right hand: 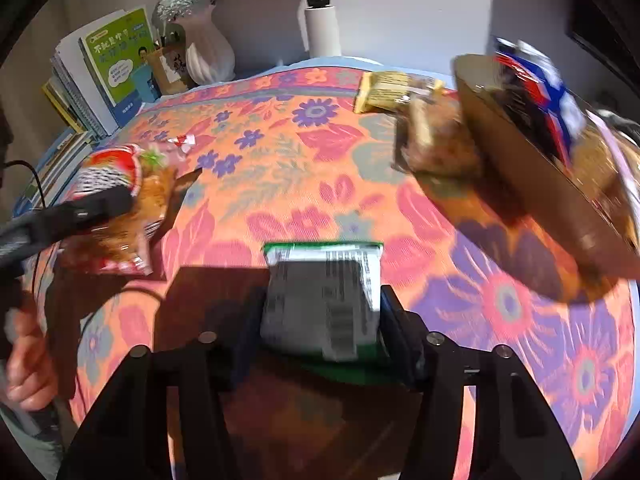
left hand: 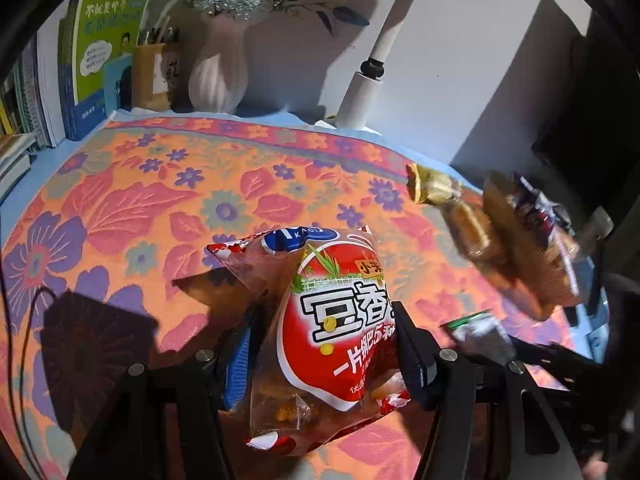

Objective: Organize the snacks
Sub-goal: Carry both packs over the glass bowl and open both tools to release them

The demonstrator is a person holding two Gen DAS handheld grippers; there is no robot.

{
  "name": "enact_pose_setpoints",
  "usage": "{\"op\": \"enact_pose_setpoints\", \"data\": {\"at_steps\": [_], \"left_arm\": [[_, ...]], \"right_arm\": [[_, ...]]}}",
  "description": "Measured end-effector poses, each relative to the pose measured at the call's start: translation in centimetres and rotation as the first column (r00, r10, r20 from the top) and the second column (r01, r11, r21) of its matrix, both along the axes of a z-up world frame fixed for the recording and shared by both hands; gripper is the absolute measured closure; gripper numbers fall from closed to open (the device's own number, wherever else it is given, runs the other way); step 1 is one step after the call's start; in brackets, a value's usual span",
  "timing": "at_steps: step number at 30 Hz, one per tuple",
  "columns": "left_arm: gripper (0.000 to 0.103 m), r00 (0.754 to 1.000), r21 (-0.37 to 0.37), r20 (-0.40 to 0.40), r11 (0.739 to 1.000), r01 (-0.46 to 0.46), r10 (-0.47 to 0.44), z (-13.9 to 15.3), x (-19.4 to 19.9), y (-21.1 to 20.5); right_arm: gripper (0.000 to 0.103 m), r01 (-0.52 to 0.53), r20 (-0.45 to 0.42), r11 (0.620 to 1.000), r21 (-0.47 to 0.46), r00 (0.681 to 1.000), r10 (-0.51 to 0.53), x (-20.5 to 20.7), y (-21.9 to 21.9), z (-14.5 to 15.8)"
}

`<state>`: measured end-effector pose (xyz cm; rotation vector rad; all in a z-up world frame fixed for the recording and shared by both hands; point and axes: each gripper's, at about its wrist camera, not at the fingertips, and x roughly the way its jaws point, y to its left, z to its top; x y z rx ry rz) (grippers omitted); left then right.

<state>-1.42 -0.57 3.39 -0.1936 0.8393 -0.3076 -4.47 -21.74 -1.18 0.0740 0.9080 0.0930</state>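
Gripping a red snack bag, the left hand-held gripper.

2 wrist fisheye views, each looking forward and down along its own jaws at the flowered tabletop.

The left wrist view sits close over the tabletop's left part, facing the far wall, with the books and vase far left. The right wrist view looks from the near right, equally close. Both share the flowered cloth, the books, the vase, the white lamp post and the brown basket at right.
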Motion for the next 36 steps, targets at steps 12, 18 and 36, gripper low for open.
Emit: {"op": "enact_pose_setpoints", "data": {"at_steps": [12,18,36], "left_arm": [[0.043,0.995,0.008,0.069,0.997,0.073,-0.074,-0.6,-0.7,-0.8],[0.043,0.995,0.000,0.073,0.997,0.075,-0.075,-0.6,-0.8,-0.7],[0.045,0.978,0.110,0.196,0.993,0.048,-0.069,4.8,-2.5,-3.7]], "right_arm": [[0.023,0.001,0.008,1.000,0.006,1.000,-0.001,-0.2,-0.2,-0.5],[0.027,0.033,0.005,0.996,-0.078,0.999,-0.033,0.8,0.6,-0.7],[0.051,0.073,0.190,0.997,0.004,0.979,-0.072,-4.8,-2.3,4.4]]}}
